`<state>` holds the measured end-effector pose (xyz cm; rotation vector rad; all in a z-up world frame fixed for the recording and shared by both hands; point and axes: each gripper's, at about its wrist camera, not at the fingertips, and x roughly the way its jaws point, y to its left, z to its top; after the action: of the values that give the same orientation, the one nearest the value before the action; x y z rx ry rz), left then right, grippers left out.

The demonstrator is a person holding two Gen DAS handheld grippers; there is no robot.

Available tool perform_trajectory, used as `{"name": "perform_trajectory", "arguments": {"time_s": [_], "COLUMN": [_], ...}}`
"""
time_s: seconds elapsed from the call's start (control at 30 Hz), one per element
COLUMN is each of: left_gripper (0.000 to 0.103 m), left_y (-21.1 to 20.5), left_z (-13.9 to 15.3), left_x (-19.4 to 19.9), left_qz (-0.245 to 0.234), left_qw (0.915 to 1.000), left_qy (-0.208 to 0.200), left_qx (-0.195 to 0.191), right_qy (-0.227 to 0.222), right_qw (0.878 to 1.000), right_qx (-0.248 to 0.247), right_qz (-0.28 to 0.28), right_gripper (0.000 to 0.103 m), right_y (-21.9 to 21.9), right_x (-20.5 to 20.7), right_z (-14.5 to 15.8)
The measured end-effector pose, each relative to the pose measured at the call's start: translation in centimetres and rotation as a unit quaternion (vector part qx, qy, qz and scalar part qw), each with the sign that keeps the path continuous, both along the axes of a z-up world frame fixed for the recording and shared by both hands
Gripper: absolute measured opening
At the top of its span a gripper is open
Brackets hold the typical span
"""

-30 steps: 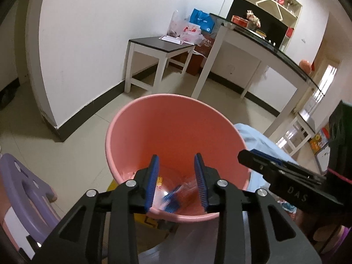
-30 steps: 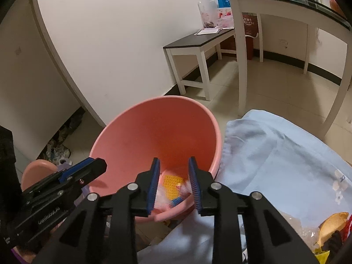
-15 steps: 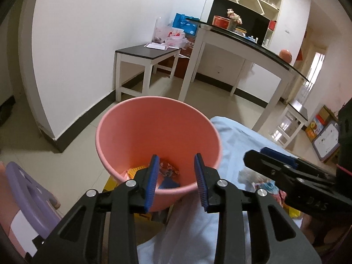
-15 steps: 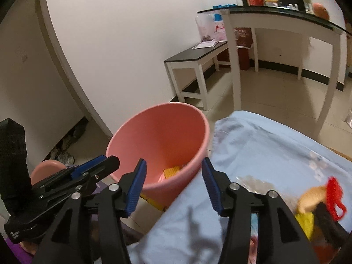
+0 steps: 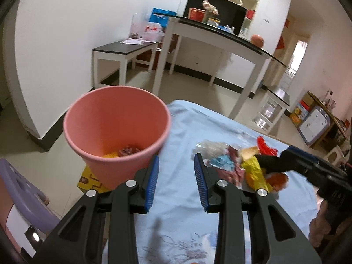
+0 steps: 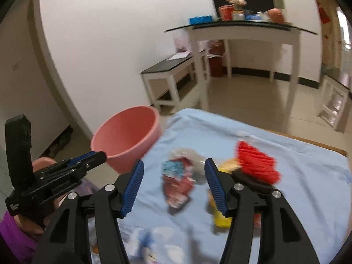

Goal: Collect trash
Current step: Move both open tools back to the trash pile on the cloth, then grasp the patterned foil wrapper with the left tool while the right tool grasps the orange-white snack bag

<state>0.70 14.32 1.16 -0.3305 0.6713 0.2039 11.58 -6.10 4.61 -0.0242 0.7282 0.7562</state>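
Note:
A pink bucket [image 5: 116, 118] stands on the floor beside the blue-clothed table [image 5: 180, 136] and holds some wrappers [image 5: 129, 149]. A pile of trash [image 5: 231, 165] lies on the cloth: a red and blue wrapper [image 6: 178, 178], a yellow wrapper [image 6: 222, 217] and a red piece [image 6: 255, 160]. My left gripper [image 5: 176, 167] hangs open over the table's left edge, next to the bucket, with nothing between its fingers. Above the pile, my right gripper [image 6: 175, 171] has its jaws opening; the red and blue wrapper shows below the gap, untouched.
A purple stool [image 5: 19, 187] and a yellow box [image 5: 88, 180] sit on the floor by the bucket. A low dark-topped bench [image 5: 123, 50] and a tall white table [image 5: 220, 35] stand behind. A person's hand and purple sleeve [image 6: 15, 237] hold the left gripper.
Both grippers have drawn back from over the bucket and swung right toward the table. The right jaws have spread wider. The trash pile has come into view.

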Motion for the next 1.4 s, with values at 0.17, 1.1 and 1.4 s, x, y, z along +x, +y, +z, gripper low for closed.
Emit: {"name": "perform_trajectory", "arguments": {"time_s": [0.17,1.1,1.4], "left_gripper": [0.033,0.015,0.007], "left_y": [-1.7,-6.1,-6.1], "left_z": [-0.8,-6.0,-3.9], "left_x": [0.4,7.4,4.9], "left_qz": [-0.024,-0.016,-0.041], "left_qw": [0.9995,0.9953,0.9970], "left_qy": [0.009,0.091,0.064], "left_qx": [-0.018,-0.029,-0.012], "right_qy": [0.004,0.035,0.072], "right_qw": [0.999,0.996,0.992], "right_qx": [0.006,-0.006,-0.011], "right_qz": [-0.053,-0.087,-0.100], "right_gripper": [0.057,0.057,0.057], "right_y": [-4.3,-9.9,-10.4], "right_x": [0.1,2.5,3.2], "right_z": [-0.4,-4.7,-7.1]}}
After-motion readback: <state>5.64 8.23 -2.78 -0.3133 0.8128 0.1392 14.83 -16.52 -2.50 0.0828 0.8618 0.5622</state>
